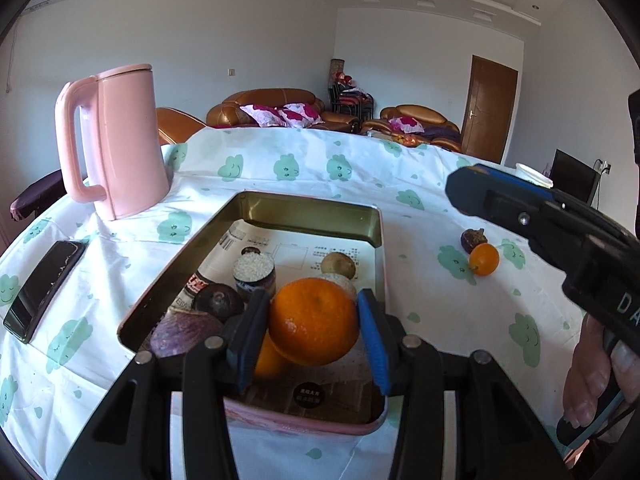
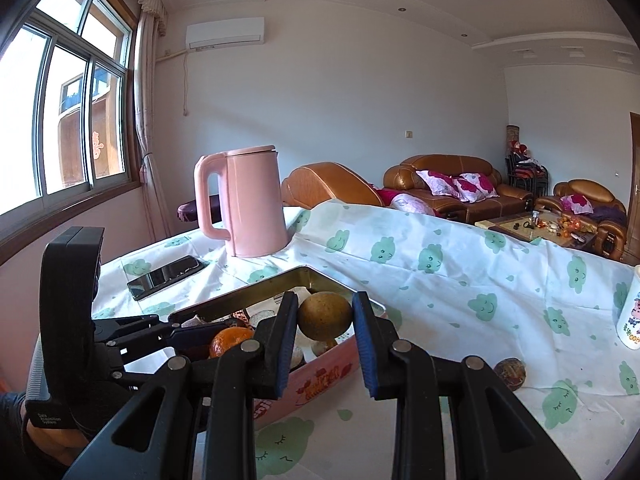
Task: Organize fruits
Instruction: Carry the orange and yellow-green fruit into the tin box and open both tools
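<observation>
My left gripper [image 1: 313, 322] is shut on a large orange [image 1: 314, 320], held over the near end of an open tin box [image 1: 304, 216]. Several fruits lie in the tin, among them a dark round one [image 1: 218, 302] and a brownish one [image 1: 338, 265]. My right gripper [image 2: 325, 320] is shut on a round yellow-brown fruit [image 2: 324, 316], above the tin's pink wall [image 2: 320, 376]. In the right wrist view the left gripper [image 2: 216, 336] shows with its orange [image 2: 230, 343]. A small orange [image 1: 484, 259] and a dark fruit [image 1: 473, 240] lie on the cloth right of the tin.
A pink kettle [image 1: 116, 140] stands at the back left of the table. A black phone [image 1: 44, 288] lies left of the tin. A white printed cup [image 2: 632, 312] stands at the right. The table carries a white cloth with green prints [image 1: 460, 320]. Sofas stand behind it.
</observation>
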`<state>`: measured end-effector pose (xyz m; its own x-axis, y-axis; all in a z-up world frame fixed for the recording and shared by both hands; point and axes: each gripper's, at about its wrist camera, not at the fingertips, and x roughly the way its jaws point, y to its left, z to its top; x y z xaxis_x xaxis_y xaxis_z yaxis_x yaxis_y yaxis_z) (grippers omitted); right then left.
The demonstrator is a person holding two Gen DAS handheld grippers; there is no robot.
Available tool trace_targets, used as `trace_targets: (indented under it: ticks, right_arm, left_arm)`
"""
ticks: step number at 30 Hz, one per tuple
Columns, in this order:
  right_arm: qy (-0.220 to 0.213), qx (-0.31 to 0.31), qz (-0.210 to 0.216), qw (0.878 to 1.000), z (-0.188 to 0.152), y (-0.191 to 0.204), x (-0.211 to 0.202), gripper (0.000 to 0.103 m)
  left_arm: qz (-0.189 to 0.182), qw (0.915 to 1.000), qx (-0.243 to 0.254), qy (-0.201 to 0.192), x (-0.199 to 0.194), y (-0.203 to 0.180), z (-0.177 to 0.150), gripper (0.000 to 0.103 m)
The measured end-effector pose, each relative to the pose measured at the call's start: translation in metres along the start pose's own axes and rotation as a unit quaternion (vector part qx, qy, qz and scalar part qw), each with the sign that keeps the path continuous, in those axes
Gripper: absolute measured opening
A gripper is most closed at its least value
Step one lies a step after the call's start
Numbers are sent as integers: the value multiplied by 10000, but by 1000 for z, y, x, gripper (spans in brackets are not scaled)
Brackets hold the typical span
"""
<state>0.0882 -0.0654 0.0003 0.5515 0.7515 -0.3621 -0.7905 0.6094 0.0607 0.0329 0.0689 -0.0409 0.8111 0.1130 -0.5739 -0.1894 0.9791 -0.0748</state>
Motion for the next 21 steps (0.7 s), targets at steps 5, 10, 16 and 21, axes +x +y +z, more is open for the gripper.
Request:
trace_targets:
  ticks: [5, 10, 16, 21]
  right_arm:
    - [221, 37, 171, 9996, -2, 10, 17, 30]
    - [416, 127, 213, 9988, -8, 10, 28, 30]
    - [580, 174, 256, 9978, -12, 11, 36, 30]
    - [802, 17, 321, 9963, -18, 24, 48, 30]
  left_arm:
    - [37, 10000, 93, 6, -3, -3, -5, 50]
    - [94, 9999, 97, -68, -9, 1, -8, 65]
    - [361, 9987, 27, -372, -28, 16, -7, 76]
    - [1147, 9901, -103, -808, -42, 39, -3, 88]
